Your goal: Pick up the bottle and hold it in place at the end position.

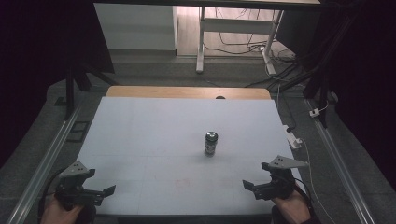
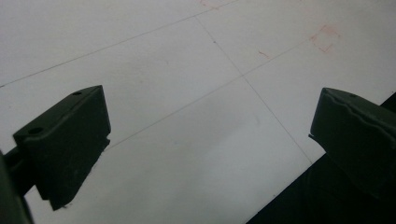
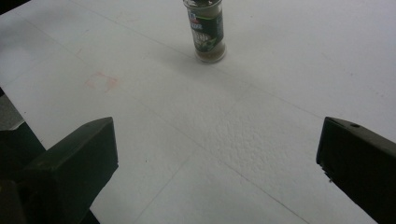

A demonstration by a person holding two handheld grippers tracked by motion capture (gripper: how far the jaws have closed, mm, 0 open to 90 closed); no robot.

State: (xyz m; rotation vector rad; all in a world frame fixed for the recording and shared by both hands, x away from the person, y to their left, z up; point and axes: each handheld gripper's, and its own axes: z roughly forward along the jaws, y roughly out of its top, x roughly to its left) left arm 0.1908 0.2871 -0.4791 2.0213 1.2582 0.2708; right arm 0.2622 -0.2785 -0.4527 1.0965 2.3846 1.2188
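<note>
One spice jar upright on the worktop, both claws spread and empty.

High view — a single spice jar (image 1: 211, 143) stands upright near the middle of the white worktop (image 1: 140, 135); the left claw (image 1: 95, 193) and the right claw (image 1: 252, 186) hang at the near edge, one to each side, both well apart from the jar. Left gripper view — the jaws stand wide apart over bare worktop marked with thin lines and a faint red square (image 2: 325, 37). Right gripper view — the jaws are likewise spread with nothing between them, and the jar, ahead of them, shows a dark cap, a green label and a clear wall. Judged small, light and rigid but smooth-walled, perhaps glass and breakable; best taken across the labelled mid-body, below the cap. Count: one jar, two claws.
</note>
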